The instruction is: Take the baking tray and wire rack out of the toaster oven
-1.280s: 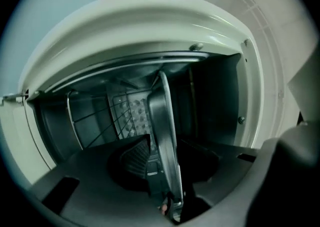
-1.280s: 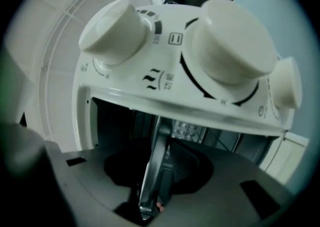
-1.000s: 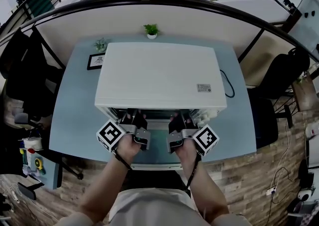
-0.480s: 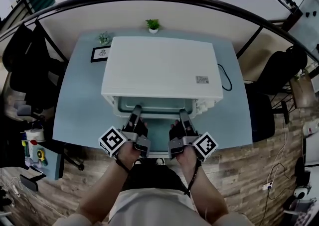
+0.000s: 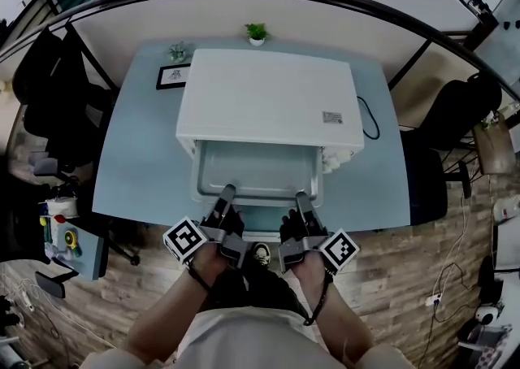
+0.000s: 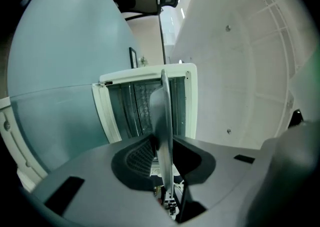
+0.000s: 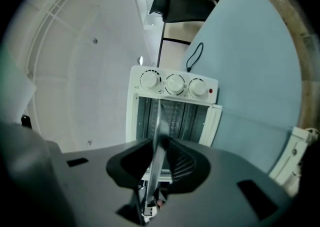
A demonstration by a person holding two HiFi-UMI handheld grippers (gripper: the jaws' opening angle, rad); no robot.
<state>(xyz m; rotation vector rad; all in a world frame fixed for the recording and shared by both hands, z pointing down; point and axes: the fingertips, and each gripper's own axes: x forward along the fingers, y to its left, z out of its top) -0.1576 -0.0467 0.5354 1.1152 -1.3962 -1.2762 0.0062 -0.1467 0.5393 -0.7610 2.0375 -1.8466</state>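
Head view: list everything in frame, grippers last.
toaster oven: one, white, centre of table, door open.
baking tray: one, pale grey, partway out of the oven's front.
table: one, light blue, under the oven.
potted plants: two, green, far side of table.
picture frame: one, black, by the oven's far left corner.
cable: one, black, right of oven.
office chair: one, black, right of table.
left gripper: one, grey, shut on baking tray's near rim.
right gripper: one, grey, on the same rim; jaws have just been closing.

The tray [image 5: 256, 171] is thin, pale, matt metal. The oven [image 5: 268, 95] looks smooth, white-painted; the table [image 5: 138, 156] smooth, matt blue-grey.
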